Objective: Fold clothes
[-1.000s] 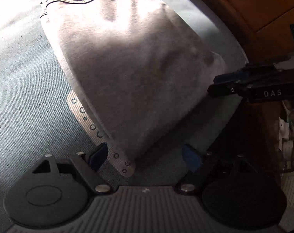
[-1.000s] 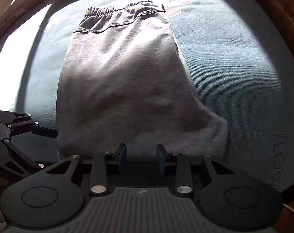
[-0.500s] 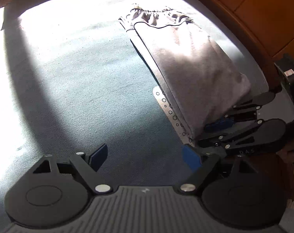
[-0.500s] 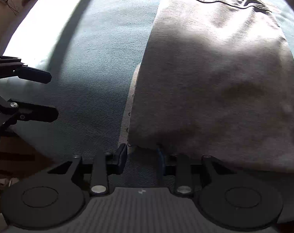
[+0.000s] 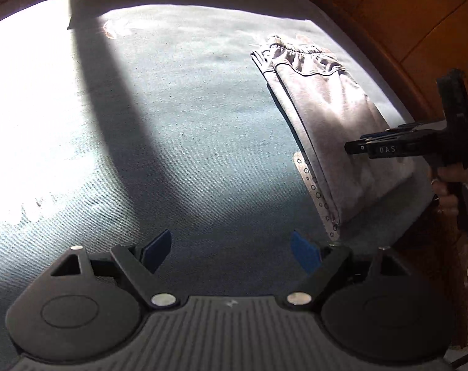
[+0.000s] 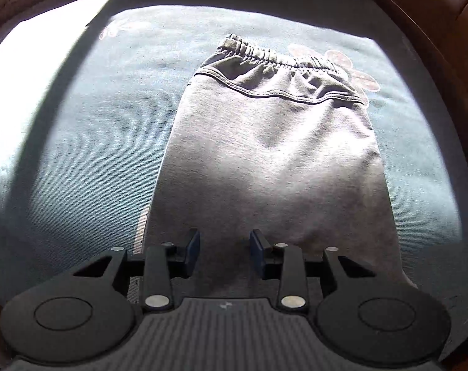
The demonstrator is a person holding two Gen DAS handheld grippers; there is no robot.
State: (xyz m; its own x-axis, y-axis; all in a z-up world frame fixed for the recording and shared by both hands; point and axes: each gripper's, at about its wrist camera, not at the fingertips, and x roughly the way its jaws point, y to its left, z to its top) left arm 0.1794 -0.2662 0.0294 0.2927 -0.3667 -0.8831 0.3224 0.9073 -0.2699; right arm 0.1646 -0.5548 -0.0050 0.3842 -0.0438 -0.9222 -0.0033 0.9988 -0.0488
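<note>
The grey garment is laid folded lengthwise on the blue bed cover. Both tongs, left and right, are parted and empty. A crosswise fold may be required.

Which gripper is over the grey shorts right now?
The right gripper, fingers open above the grey shorts; the left gripper is over bare blue bedsheet.
</note>
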